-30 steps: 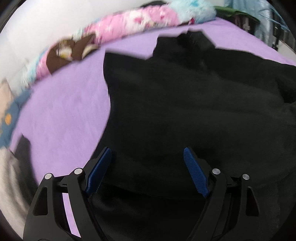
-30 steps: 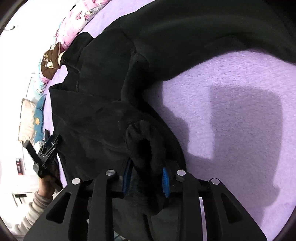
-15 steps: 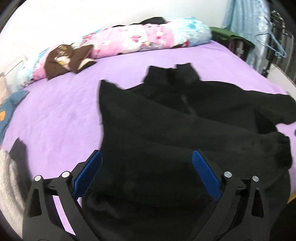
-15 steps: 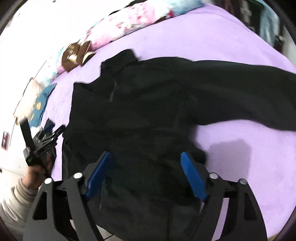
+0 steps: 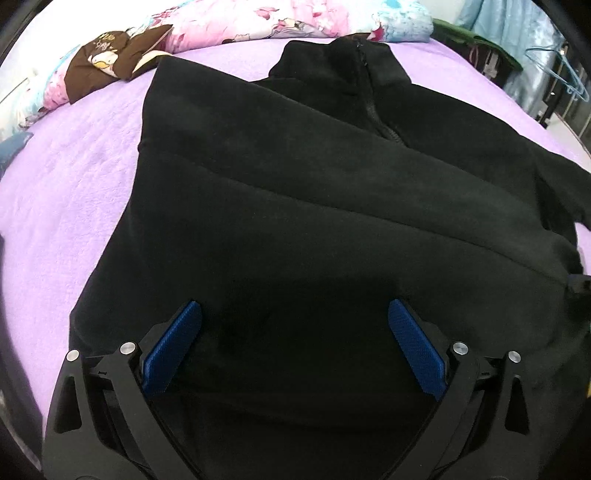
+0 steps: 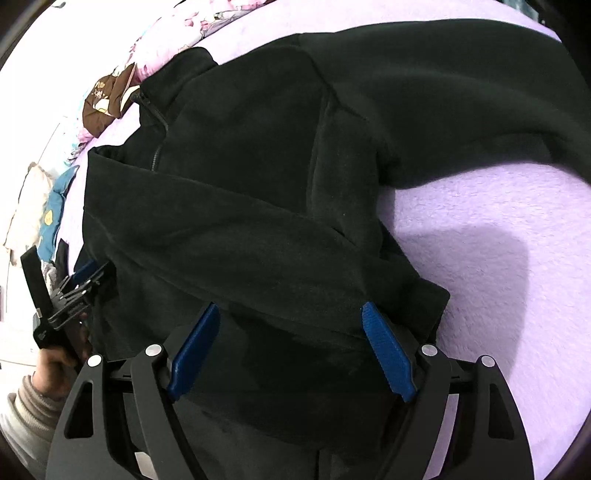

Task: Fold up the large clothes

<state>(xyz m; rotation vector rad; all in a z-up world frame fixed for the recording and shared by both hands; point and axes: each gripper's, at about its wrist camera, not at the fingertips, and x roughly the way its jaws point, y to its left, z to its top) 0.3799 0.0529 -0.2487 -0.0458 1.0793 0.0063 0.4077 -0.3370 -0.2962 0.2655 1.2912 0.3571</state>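
Note:
A black fleece jacket (image 5: pixel 295 184) with a zip collar (image 5: pixel 365 62) lies spread on the purple bed (image 5: pixel 66 177). One sleeve (image 6: pixel 240 236) lies folded slantwise across its front, with the cuff (image 6: pixel 424 306) near the jacket's right edge. The other sleeve (image 6: pixel 480 92) stretches out to the upper right. My left gripper (image 5: pixel 294 306) hovers open over the lower part of the jacket, nothing between its pads. My right gripper (image 6: pixel 291 308) is open too, just above the folded sleeve's end. In the right wrist view the left gripper (image 6: pixel 90 277) shows at the jacket's left edge, held by a hand (image 6: pixel 55 362).
A rolled pink floral quilt (image 5: pixel 258 22) and a brown printed cloth (image 5: pixel 107 62) lie along the far edge of the bed. Blue hangers and a curtain (image 5: pixel 569 74) stand at the far right. Bare purple blanket (image 6: pixel 498 277) spreads to the right of the jacket.
The right gripper was shut on the sleeve cuff a second ago; it has let go and opened, leaving the sleeve across the jacket. The left gripper's jaws have widened. Both grippers shifted over the jacket.

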